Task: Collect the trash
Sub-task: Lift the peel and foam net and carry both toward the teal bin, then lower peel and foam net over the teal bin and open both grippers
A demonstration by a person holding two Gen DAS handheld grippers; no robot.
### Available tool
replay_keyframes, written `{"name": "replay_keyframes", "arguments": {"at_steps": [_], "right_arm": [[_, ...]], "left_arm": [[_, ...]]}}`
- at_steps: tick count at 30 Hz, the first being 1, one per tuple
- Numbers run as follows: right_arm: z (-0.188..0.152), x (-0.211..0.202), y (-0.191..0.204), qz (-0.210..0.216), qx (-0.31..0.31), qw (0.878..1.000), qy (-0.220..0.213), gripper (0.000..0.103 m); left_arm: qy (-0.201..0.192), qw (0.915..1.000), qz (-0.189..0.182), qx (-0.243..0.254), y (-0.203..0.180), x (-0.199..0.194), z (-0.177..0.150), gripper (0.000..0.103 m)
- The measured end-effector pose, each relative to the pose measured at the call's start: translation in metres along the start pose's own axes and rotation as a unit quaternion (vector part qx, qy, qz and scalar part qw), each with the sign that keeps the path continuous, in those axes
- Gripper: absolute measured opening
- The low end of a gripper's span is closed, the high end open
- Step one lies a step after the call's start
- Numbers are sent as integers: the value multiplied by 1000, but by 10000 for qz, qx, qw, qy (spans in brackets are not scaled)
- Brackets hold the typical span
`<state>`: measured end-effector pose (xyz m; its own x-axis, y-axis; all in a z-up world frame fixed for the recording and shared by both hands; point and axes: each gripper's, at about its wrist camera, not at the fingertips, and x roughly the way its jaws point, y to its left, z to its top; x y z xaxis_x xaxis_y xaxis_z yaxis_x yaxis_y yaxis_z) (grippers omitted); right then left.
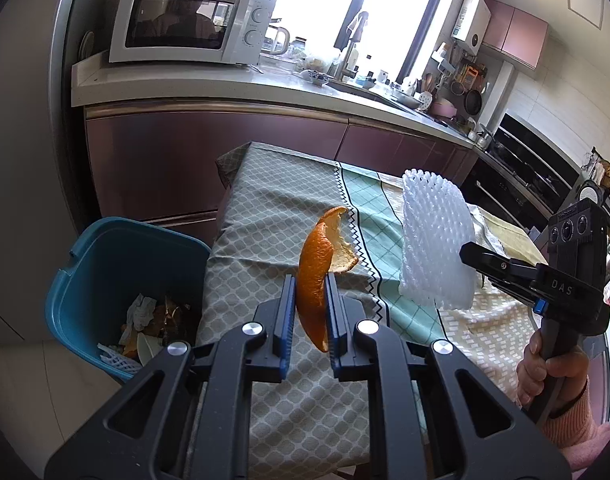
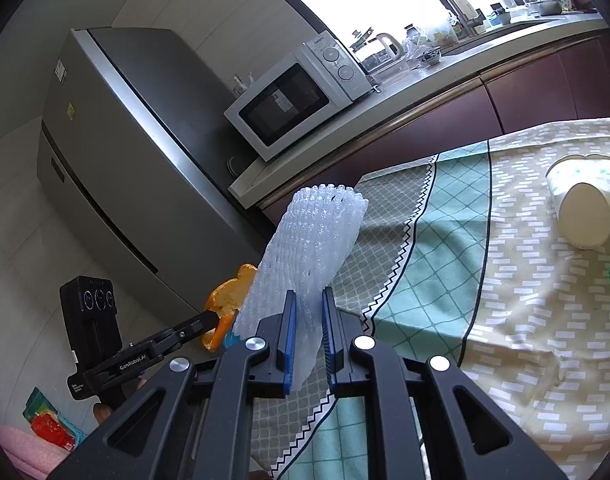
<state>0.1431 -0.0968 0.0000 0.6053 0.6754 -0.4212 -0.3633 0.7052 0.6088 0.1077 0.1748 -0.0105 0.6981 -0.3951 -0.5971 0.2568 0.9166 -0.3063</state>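
a blue trash bin [image 1: 105, 280] is sitting on the floor just beside the left end of the table [image 1: 289, 216], which is wearing a patterned cloth in grey, mint and beige panels. the bin is holding crumpled paper, peel scraps and a bit of white foam netting.

just right of the bin, above the table's grey panel, the left tongs [image 1: 310, 308] are gripping a curled strip of orange peel [image 1: 319, 268], their blue-lined fingers pressing narrowly on its lower half while the upper half is curving free above them. the peel is hanging in the air, not touching the cloth.

further right of the bin, over the mint and beige panels, the right tongs [image 2: 307, 320] are clamping a white foam fruit net [image 2: 305, 252] by its lower end, narrowly closed, with the net standing up beyond the fingertips. in the left wrist view a hand [image 1: 545, 368] is holding the handle of the right tongs.

farthest from the bin, on the beige panel, a white paper cup [image 2: 585, 204] is lying on its side.

behind the table, a white microwave [image 1: 189, 20] is sitting on a kitchen counter.
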Motion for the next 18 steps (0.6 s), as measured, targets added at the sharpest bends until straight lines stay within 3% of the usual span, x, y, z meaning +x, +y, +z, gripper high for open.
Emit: {"name": "replay_keyframes", "arguments": {"at_steps": [18], "right_arm": [[5, 42, 30, 272, -261, 9986, 367, 11]], "left_arm": [[-141, 9984, 381, -391, 43, -18, -5, 15]]}}
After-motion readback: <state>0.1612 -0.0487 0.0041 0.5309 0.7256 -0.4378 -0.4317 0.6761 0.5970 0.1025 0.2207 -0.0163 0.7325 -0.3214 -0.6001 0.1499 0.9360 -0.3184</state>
